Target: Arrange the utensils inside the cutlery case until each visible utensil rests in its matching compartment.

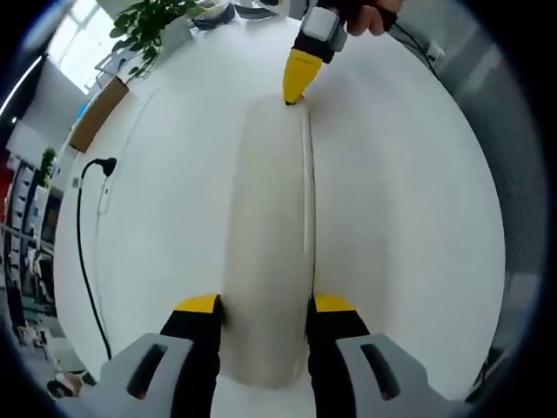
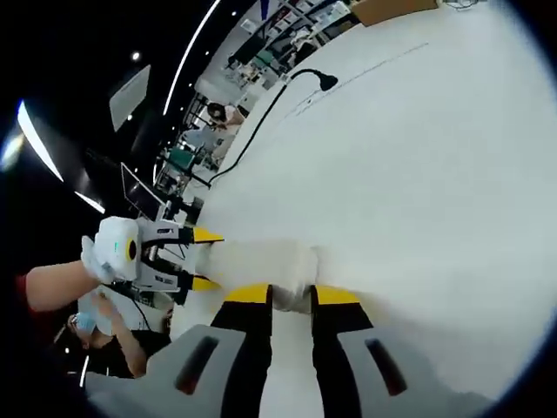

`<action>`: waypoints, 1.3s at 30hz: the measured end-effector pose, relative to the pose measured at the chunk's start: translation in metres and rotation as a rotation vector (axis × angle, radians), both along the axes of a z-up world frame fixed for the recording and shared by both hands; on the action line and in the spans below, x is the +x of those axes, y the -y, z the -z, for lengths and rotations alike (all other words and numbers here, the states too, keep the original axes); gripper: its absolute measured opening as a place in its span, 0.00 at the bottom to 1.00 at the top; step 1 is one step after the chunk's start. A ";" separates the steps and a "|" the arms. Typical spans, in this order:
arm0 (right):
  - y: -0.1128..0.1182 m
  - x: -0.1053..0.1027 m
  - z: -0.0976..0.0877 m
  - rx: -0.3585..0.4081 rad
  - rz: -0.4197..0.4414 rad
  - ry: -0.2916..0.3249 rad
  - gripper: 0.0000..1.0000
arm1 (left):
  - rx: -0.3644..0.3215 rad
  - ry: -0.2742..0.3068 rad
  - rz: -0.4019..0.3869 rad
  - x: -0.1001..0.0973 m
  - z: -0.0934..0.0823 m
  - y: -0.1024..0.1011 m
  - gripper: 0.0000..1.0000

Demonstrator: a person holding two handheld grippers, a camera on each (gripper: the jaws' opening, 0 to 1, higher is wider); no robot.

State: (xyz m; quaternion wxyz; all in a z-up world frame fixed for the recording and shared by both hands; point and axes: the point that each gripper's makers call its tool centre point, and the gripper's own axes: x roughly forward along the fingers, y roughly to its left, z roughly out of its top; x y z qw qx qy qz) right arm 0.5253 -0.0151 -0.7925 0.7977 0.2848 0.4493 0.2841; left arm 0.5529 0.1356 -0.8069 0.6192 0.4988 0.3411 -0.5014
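A long, pale, translucent cutlery case [image 1: 265, 218] lies closed on the white table [image 1: 409, 200], with a lid seam running down its right side. My left gripper [image 1: 265, 306] straddles the near end, a yellow-tipped jaw pressed against each long side. The right gripper [image 1: 296, 97] comes in from the top of the left gripper view and pinches the far end. In the right gripper view the case [image 2: 261, 259] stretches away to the left, its near end held between my right gripper [image 2: 291, 298] and its far end held by the left gripper [image 2: 198, 259]. What lies inside is hidden.
A black cable with a plug [image 1: 91, 174] trails over the table's left side, and the same cable [image 2: 287, 87] shows in the right gripper view. A potted plant [image 1: 152, 22] and a wooden box [image 1: 96, 117] stand at the far edge. A gloved hand [image 2: 100, 252] holds the left gripper.
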 end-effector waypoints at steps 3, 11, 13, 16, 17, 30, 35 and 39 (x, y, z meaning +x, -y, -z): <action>-0.001 -0.009 0.000 -0.029 0.004 0.014 0.14 | 0.007 0.016 0.009 -0.010 -0.001 0.001 0.39; -0.001 -0.038 0.005 0.056 0.097 -0.119 0.15 | 0.016 0.000 0.012 -0.034 -0.001 -0.005 0.40; -0.002 -0.045 0.006 0.059 0.096 -0.160 0.18 | 0.003 -0.004 0.003 -0.042 -0.002 -0.002 0.40; -0.004 -0.045 0.006 0.067 0.103 -0.179 0.18 | 0.022 0.012 -0.013 -0.043 0.000 -0.002 0.40; -0.005 -0.045 0.005 0.056 0.095 -0.169 0.18 | 0.024 0.010 -0.019 -0.044 0.001 -0.002 0.40; 0.000 -0.043 0.013 -0.020 0.032 -0.179 0.20 | -0.433 -0.241 -0.652 -0.028 -0.045 -0.038 0.48; -0.001 -0.042 0.013 -0.014 0.028 -0.186 0.19 | -0.612 -0.383 -1.012 -0.023 -0.055 -0.052 0.47; 0.003 -0.038 0.008 0.017 0.101 -0.191 0.24 | -0.601 -0.364 -1.133 -0.028 -0.046 -0.067 0.31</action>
